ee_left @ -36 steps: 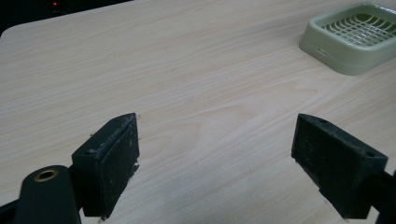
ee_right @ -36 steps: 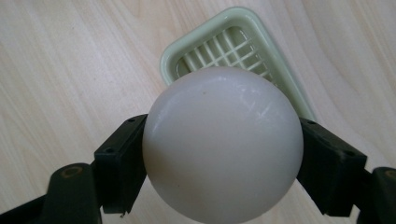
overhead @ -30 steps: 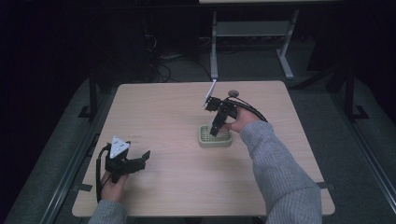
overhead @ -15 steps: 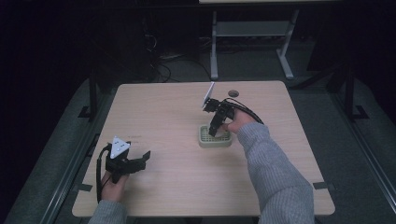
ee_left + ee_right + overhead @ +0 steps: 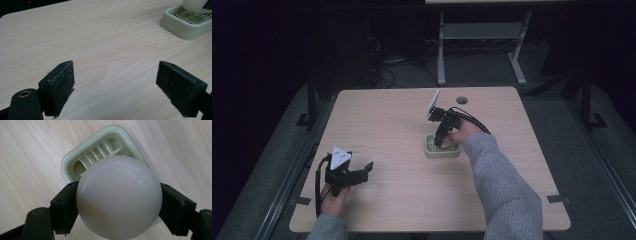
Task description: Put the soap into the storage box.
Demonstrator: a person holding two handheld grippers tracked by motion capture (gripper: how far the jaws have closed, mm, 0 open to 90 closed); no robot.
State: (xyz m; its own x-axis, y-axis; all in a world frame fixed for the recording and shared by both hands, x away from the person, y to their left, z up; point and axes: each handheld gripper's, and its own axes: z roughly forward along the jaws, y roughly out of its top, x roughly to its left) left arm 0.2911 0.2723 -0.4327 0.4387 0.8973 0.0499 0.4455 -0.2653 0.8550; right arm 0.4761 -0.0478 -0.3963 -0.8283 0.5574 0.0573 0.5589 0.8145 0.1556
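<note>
A pale green slatted dish [image 5: 441, 148] sits near the middle of the wooden table [image 5: 402, 115]. My right gripper [image 5: 438, 142] points down into it, shut on a smooth white ball [image 5: 118, 197] that hangs just above the dish [image 5: 95, 150]. The ball hides most of the dish's slats in the right gripper view. My left gripper [image 5: 363, 171] rests low at the table's front left, open, with bare wood between its jaws [image 5: 115, 82]. The left gripper view has the dish [image 5: 186, 21] at its top right corner.
A dark round hole [image 5: 462, 100] marks the table near its far edge. Behind the table stand a metal frame [image 5: 482, 40] and loose cables on a dark floor. Bare wood lies between the two grippers.
The right gripper has shifted slightly left and lowered over the dish with the ball. The left gripper has stayed where it was.
</note>
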